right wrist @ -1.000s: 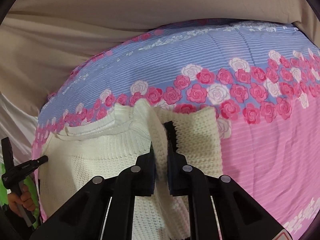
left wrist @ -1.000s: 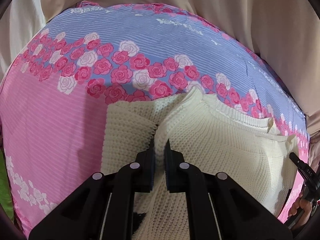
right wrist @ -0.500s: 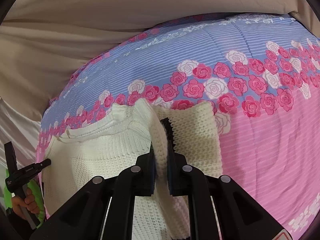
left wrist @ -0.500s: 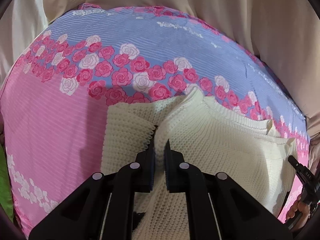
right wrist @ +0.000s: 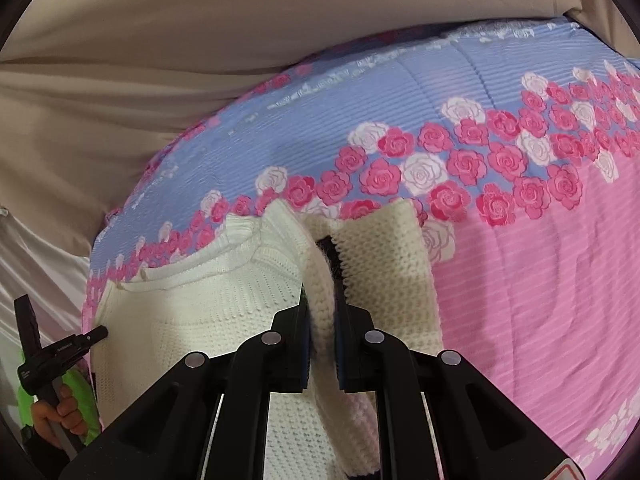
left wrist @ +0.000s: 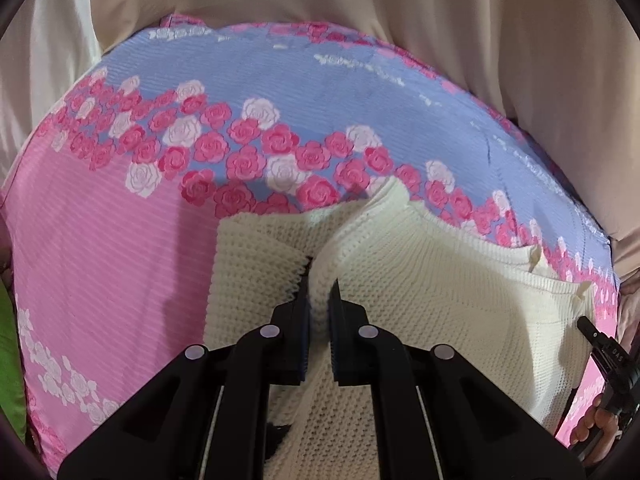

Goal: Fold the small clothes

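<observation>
- A cream knitted sweater (left wrist: 420, 292) is being held over a quilt (left wrist: 100, 260) printed in pink and blue-violet with a band of roses; most of the garment is lying on the quilt's near part.
- In the left wrist view, a raised ridge of the knit is being pinched by the left gripper (left wrist: 319, 300), whose jaws are closed almost fully on the fabric.
- To the left of that ridge, a flap of the sweater is lying flat on the pink part of the quilt; to the right, the body of the garment is spread out, with a ribbed edge along its far side.
- In the right wrist view, a second fold of the sweater (right wrist: 208, 320) is being clamped by the right gripper (right wrist: 323, 300), its jaws likewise nearly shut on the knit.
- A dark edge is being shown inside that fold, just beyond the jaws.
- The quilt (right wrist: 540, 300) is being bordered on its far side by beige cloth (right wrist: 160, 60).
- A hand (right wrist: 60, 416) gripping the other tool's handle is being seen at the lower left of the right wrist view.
</observation>
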Action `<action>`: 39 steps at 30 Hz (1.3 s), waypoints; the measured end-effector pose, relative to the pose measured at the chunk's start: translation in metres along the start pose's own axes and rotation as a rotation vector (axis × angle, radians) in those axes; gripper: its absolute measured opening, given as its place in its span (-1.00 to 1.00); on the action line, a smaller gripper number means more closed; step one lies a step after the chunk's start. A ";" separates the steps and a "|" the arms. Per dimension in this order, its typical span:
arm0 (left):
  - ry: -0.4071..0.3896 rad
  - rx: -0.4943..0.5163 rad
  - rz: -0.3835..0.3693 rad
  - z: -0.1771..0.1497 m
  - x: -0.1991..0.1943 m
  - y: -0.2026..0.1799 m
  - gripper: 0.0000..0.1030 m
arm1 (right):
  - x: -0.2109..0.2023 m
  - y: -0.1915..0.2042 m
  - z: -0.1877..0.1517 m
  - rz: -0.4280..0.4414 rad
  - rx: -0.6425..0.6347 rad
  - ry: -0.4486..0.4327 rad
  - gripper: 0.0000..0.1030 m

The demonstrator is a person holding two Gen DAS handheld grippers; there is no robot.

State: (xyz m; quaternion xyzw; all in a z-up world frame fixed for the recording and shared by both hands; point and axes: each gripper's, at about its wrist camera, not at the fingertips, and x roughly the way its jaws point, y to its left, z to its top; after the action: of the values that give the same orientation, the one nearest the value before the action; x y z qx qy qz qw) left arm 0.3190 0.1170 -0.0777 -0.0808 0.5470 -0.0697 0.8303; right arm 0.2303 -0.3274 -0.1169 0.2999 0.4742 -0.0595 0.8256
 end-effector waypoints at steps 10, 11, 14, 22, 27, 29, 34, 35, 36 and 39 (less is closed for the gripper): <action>0.044 -0.043 0.010 0.005 0.019 0.009 -0.75 | 0.005 -0.021 0.022 -0.069 0.041 0.010 -0.72; 0.023 -0.034 0.001 0.004 0.011 0.009 -0.62 | -0.002 -0.021 0.020 -0.071 0.046 -0.014 -0.70; -0.027 0.001 0.012 0.002 -0.005 0.007 -0.01 | -0.024 -0.008 0.013 -0.085 -0.010 -0.066 -0.35; 0.057 0.060 0.008 0.001 0.033 -0.013 -0.28 | 0.018 0.017 0.001 -0.147 -0.186 0.053 -0.02; -0.014 0.020 -0.003 0.015 0.009 -0.005 -0.87 | -0.001 0.021 0.008 -0.040 -0.140 0.009 -0.86; 0.003 0.032 0.022 0.019 0.016 -0.003 -0.87 | -0.027 0.019 0.016 -0.006 -0.101 -0.075 -0.86; 0.056 0.015 0.037 0.018 0.040 0.001 -0.84 | 0.029 -0.009 0.016 -0.099 -0.072 0.105 -0.84; 0.052 0.008 0.027 0.017 0.037 0.001 -0.78 | 0.027 -0.009 0.013 -0.088 -0.052 0.093 -0.74; 0.048 -0.003 0.012 0.016 0.032 0.002 -0.78 | 0.018 -0.005 0.011 -0.074 -0.035 0.064 -0.71; 0.021 -0.004 -0.003 0.007 0.011 0.007 -0.65 | -0.016 0.006 -0.004 -0.050 -0.001 -0.014 -0.38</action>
State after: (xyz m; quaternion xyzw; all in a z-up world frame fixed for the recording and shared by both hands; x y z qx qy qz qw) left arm 0.3303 0.1223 -0.0860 -0.0826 0.5559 -0.0705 0.8241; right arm 0.2208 -0.3239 -0.1026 0.2870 0.4759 -0.0821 0.8273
